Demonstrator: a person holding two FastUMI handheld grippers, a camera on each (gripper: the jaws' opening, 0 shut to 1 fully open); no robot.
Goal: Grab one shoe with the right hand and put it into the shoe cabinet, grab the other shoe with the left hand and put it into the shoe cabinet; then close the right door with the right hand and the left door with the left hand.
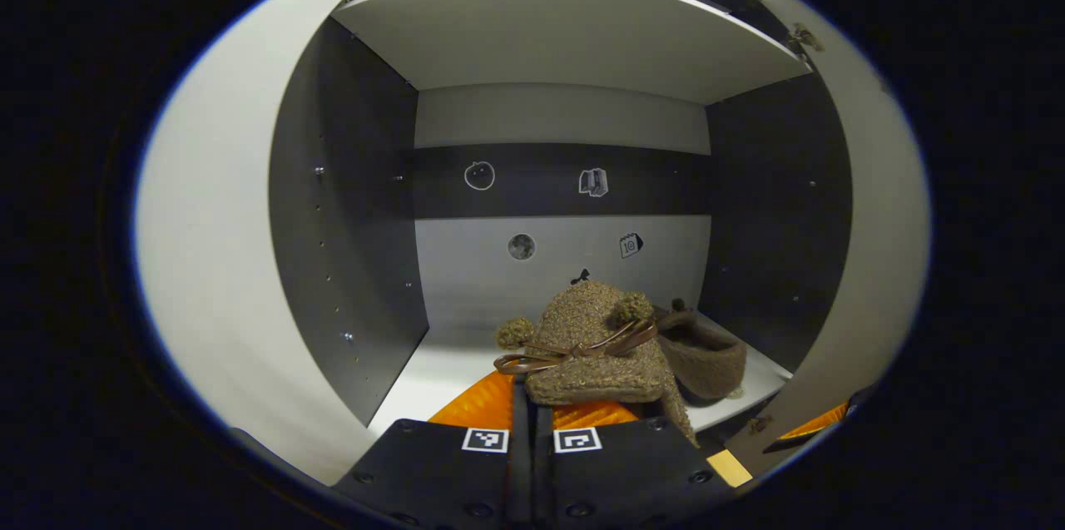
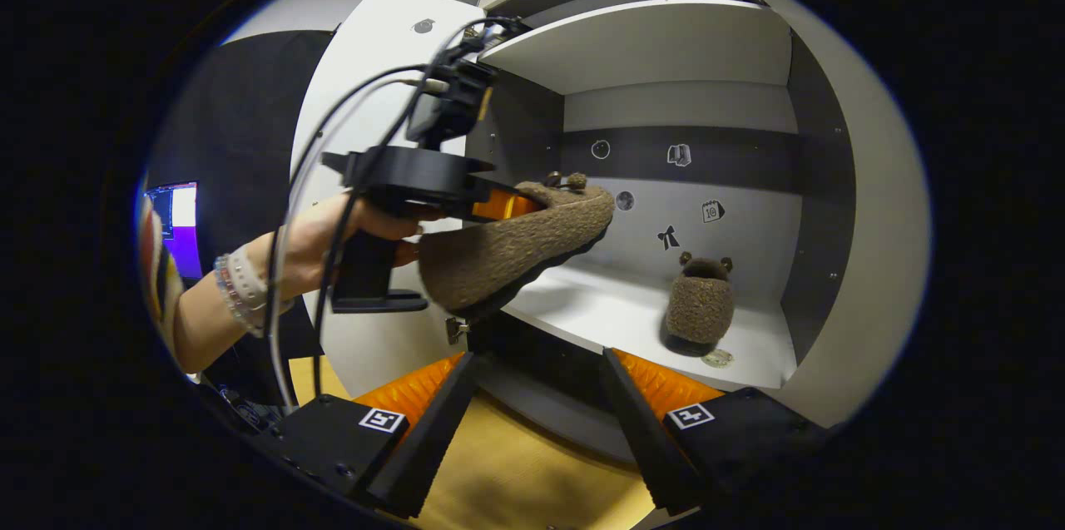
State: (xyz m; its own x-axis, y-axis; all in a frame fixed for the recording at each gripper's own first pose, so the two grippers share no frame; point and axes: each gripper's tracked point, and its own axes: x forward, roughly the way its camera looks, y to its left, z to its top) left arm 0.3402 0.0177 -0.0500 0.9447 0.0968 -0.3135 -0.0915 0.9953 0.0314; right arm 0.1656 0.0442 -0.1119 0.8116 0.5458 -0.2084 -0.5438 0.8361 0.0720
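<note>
While its jaws stand pressed together at six o'clock in the left gripper view, the left gripper point(image 1: 532, 413) clamps the brown fuzzy shoe point(image 1: 595, 347) by its near edge, the bow and pompoms on top facing the camera. In the right gripper view that same gripper point(image 2: 491, 201), held by a person's hand point(image 2: 333, 235) at nine o'clock, carries the shoe point(image 2: 516, 251) tilted, toe up, in the air at the mouth of the shoe cabinet point(image 2: 666, 39), above the front edge of the lower shelf point(image 2: 607, 309). The right gripper point(image 2: 541, 384) hangs with its jaws spread wide and nothing between them, in front of the cabinet and over a wooden floor point(image 2: 507, 480). The other shoe point(image 2: 701, 301) stands on the lower shelf at about four o'clock from the held one, near the back wall, well apart from it; in the left gripper view it point(image 1: 703, 355) lies just behind and to three o'clock of the held shoe. Both doors are open: the left door point(image 1: 216, 264) at nine o'clock, the right door point(image 1: 874, 264) at three o'clock.
</note>
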